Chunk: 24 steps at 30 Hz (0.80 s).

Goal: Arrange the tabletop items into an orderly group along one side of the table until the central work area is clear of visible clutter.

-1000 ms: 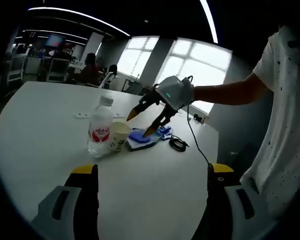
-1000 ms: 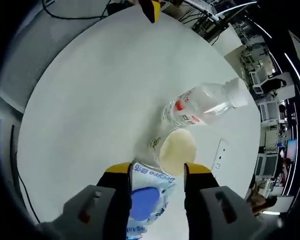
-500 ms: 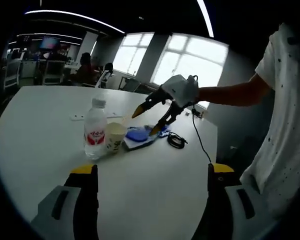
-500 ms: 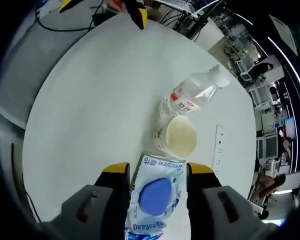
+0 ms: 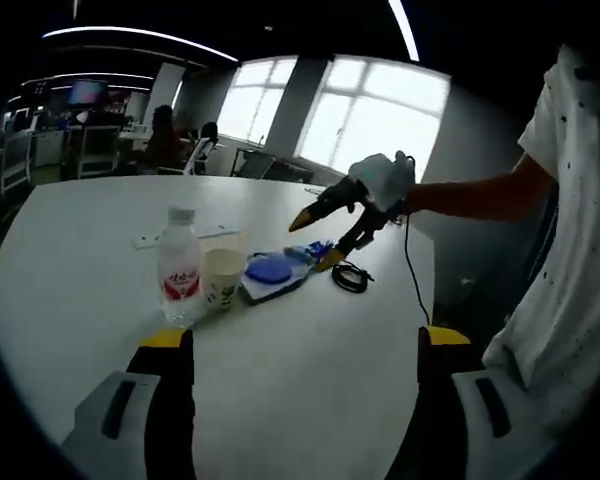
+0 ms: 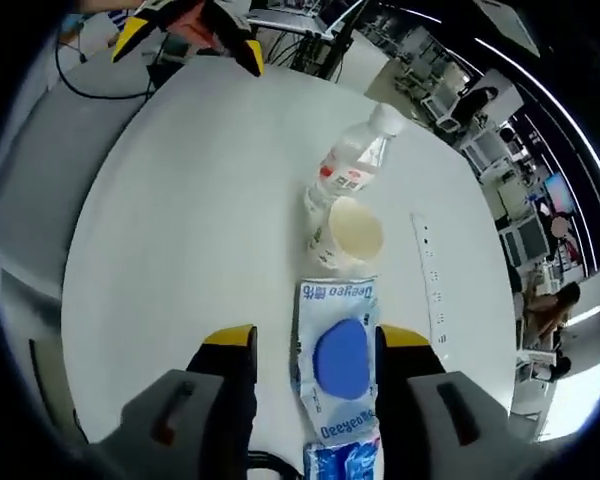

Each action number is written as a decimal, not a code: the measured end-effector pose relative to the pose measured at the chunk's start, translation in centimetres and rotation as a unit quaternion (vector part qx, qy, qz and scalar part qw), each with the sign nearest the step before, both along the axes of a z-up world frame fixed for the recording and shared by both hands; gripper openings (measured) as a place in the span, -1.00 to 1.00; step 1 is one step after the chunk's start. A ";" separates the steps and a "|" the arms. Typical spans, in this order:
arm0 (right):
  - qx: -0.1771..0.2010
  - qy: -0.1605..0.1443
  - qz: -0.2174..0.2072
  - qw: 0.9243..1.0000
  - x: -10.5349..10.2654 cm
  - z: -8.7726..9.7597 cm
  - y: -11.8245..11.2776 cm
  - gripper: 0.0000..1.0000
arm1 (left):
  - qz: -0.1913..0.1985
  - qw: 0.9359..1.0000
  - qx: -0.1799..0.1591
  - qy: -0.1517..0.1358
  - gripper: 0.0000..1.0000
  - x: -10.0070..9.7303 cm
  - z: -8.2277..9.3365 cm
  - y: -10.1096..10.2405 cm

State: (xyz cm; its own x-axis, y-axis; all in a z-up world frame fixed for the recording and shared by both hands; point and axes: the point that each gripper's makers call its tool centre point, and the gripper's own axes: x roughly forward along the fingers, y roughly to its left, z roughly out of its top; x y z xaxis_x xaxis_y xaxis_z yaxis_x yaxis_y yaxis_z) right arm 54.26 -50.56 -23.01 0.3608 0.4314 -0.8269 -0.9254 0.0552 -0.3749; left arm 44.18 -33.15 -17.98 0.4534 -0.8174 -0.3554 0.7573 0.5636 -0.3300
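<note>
On the white round table stand a clear water bottle with a red label and a paper cup beside it. A wipes pack with a blue lid lies flat next to the cup. My right gripper hovers open over the pack's far end. In the right gripper view the wipes pack lies between the jaws of my right gripper, with the cup and bottle in line beyond it. My left gripper stands open over bare table; the left gripper is across the table.
A coiled black cable lies just beyond the wipes pack. A white power strip lies flat behind the cup. The person's arm and spotted shirt fill the right side. Office desks and chairs stand past the table's far edge.
My right gripper has drawn back from above the cup to above the wipes pack, staying open. The left gripper has stayed open over bare table; the items have not moved.
</note>
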 end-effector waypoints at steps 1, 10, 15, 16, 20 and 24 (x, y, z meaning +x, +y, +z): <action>0.004 0.001 -0.007 1.000 -0.2 0.1 -0.3 -0.08 | 0.000 1.000 0.001 0.000 0.90 0.0 0.0 -0.1; 0.039 -0.001 -0.059 0.997 -1.7 1.0 -3.9 -0.08 | -0.003 1.000 0.011 -0.006 0.90 0.3 0.4 -1.5; 0.060 -0.002 -0.094 0.994 -2.7 1.5 -6.3 -0.08 | -0.002 1.000 0.020 -0.005 0.90 0.5 0.4 -2.2; 0.066 -0.002 -0.102 0.993 -2.9 1.6 -6.7 -0.08 | -0.003 1.000 0.023 -0.006 0.90 0.4 0.5 -2.5; 0.086 -0.002 -0.132 0.988 -4.0 2.0 -8.8 -0.07 | -0.004 1.000 0.025 -0.007 0.89 0.3 0.8 -3.0; 0.107 0.004 -0.165 0.980 -5.4 2.0 -10.7 -0.07 | -0.007 0.999 0.033 -0.009 0.89 0.1 0.8 -3.4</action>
